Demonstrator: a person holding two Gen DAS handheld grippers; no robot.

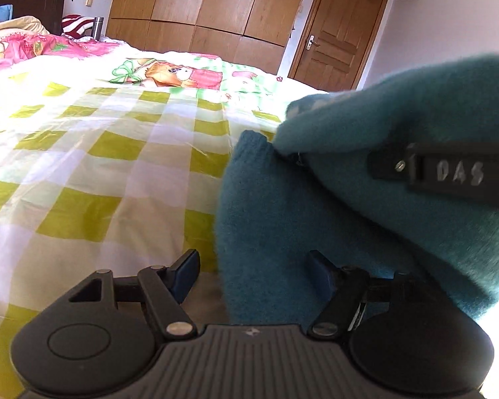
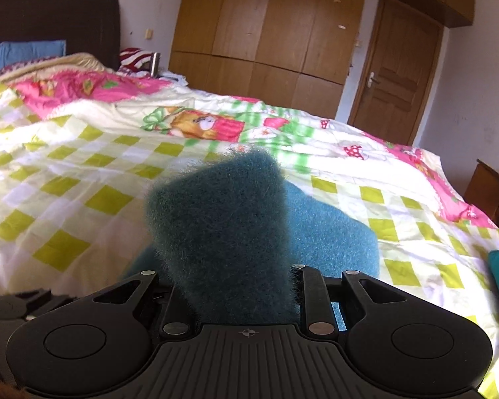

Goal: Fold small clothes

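The fuzzy teal garment (image 2: 223, 232) is bunched up above the bed (image 1: 93, 153), its lower folds draping toward the green-checked quilt. My right tongs (image 2: 239, 286) are clamped on a thick wad of it that stands up between the fingers. My left tongs (image 1: 252, 272) gape wide, gripping nothing, the teal cloth lying against the right finger (image 1: 319, 269). Behind stand a wooden wardrobe (image 1: 209, 10) and door (image 2: 399, 76).
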